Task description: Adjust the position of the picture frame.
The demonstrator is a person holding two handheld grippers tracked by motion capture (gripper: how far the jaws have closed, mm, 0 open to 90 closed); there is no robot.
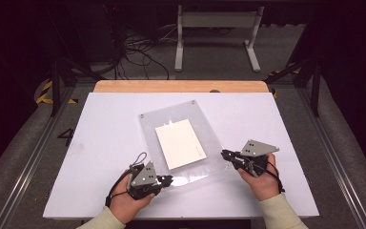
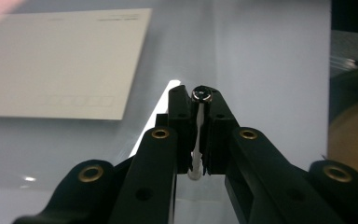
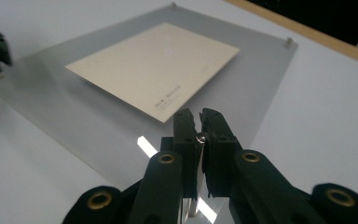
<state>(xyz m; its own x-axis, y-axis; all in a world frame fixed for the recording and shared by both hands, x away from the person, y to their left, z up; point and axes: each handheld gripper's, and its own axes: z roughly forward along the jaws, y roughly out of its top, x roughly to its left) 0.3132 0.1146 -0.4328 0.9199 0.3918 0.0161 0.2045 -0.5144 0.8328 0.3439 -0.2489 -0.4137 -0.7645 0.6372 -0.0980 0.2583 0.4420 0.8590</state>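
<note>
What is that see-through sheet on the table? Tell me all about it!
The clear sheet looks like stiff plastic, rectangular, lying turned at an angle on the white table. A cream card sits in its middle, small metal studs at its corners. The left gripper and right gripper pinch its near corners.

One clear panel (image 1: 181, 138), one cream card (image 1: 180, 143), two visible corner studs (image 1: 193, 101), two grippers (image 1: 166, 180).

**Sheet and card at the middle of the desk**

A clear sheet (image 1: 181, 138) lay flat on the desk (image 1: 100, 143), turned at a slant. A card (image 1: 180, 143) sat on it, near its middle. The left claw (image 1: 167, 180) met the sheet's near-left corner; the right claw (image 1: 225, 154) met its near-right corner. A frame stand (image 1: 217, 36) stood on the floor behind the desk.
</note>
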